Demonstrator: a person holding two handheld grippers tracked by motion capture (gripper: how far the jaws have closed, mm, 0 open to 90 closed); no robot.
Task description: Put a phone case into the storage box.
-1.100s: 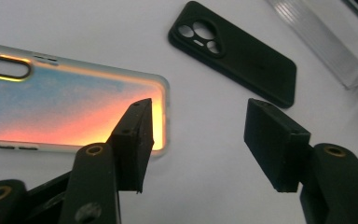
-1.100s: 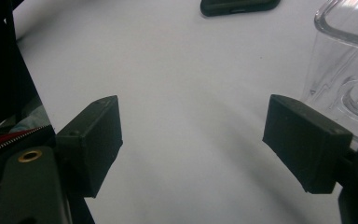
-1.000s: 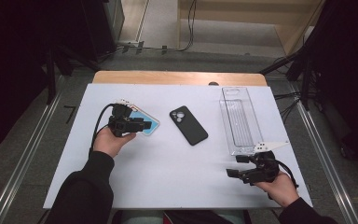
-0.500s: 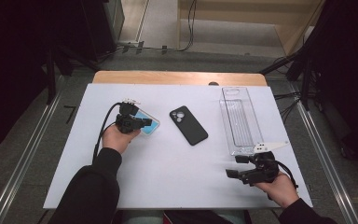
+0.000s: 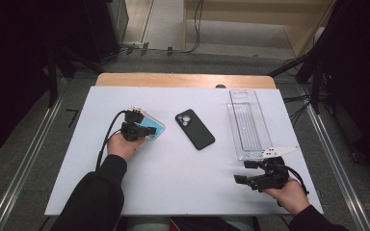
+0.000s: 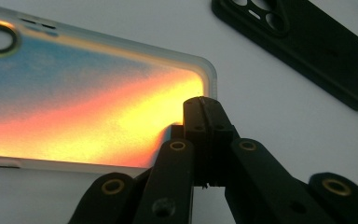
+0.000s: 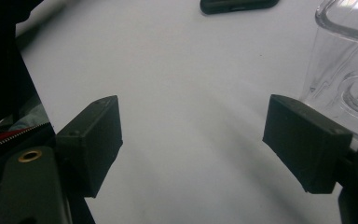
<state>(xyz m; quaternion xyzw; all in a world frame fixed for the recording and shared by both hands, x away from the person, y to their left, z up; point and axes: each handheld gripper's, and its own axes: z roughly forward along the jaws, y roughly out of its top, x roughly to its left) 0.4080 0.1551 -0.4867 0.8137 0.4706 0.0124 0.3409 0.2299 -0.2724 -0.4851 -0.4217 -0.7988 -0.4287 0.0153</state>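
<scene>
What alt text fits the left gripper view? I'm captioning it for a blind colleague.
The left claw, its two black jaws shut together, rests its tip on the corner of a translucent phone case with an iridescent blue-to-orange sheen lying on the white table. A black phone case with camera cutouts lies beyond it.

The left hand-held gripper (image 5: pixel 150 130) now sits lower than a second ago, down at the near corner of the iridescent phone case (image 5: pixel 155 129) on the bench (image 5: pixel 183 178). Its jaws, apart a second ago, are now pressed flat together, with nothing visible between them; in the left gripper view their joined tips (image 6: pixel 206 122) overlap that corner of the case (image 6: pixel 88 107). The left forearm (image 5: pixel 96 192) reaches slightly further in.
</scene>
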